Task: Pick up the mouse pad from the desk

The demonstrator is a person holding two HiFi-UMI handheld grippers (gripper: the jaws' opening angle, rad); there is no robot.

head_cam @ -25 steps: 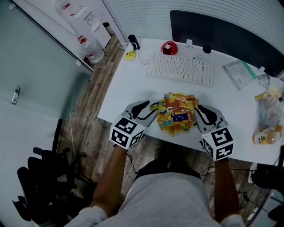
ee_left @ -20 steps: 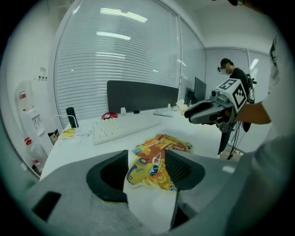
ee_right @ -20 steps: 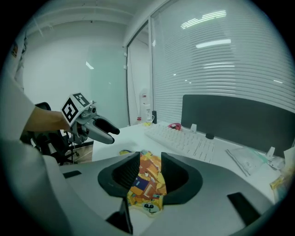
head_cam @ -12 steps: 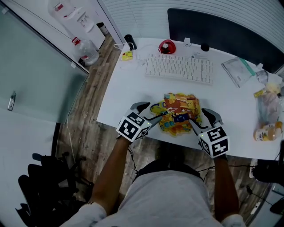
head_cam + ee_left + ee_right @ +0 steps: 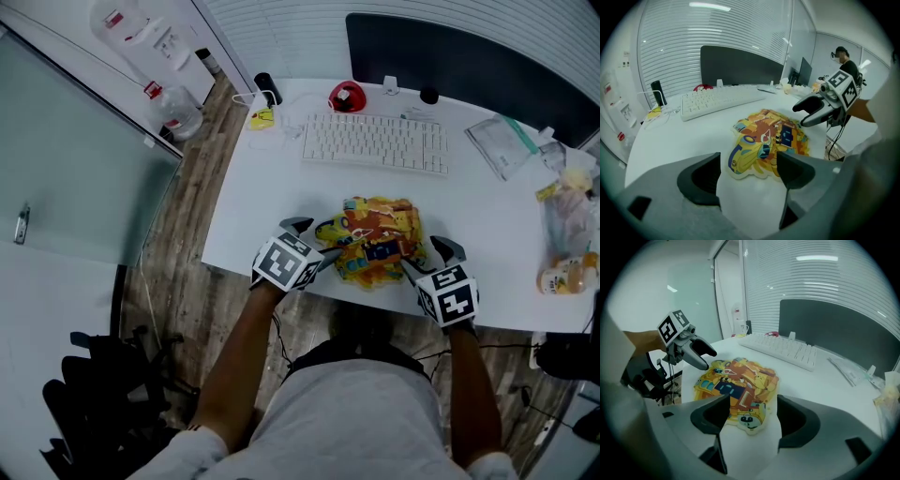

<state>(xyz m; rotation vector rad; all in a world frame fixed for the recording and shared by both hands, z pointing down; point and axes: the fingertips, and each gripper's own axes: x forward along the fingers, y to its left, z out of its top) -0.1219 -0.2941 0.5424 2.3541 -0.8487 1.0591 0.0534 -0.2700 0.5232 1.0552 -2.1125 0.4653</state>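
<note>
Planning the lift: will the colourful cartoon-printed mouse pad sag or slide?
The colourful cartoon-printed mouse pad lies thin and flat on the smooth white desk, so it probably flops when lifted by an edge. Pushed, it might slide rather than lift.

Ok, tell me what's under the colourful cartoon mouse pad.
The colourful, irregular-shaped mouse pad lies flat on the white desk; only bare desk shows round its edges. Whatever lies beneath is covered.

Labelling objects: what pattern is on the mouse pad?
Mouse pad: yellow-orange cartoon print; left gripper view.
</note>
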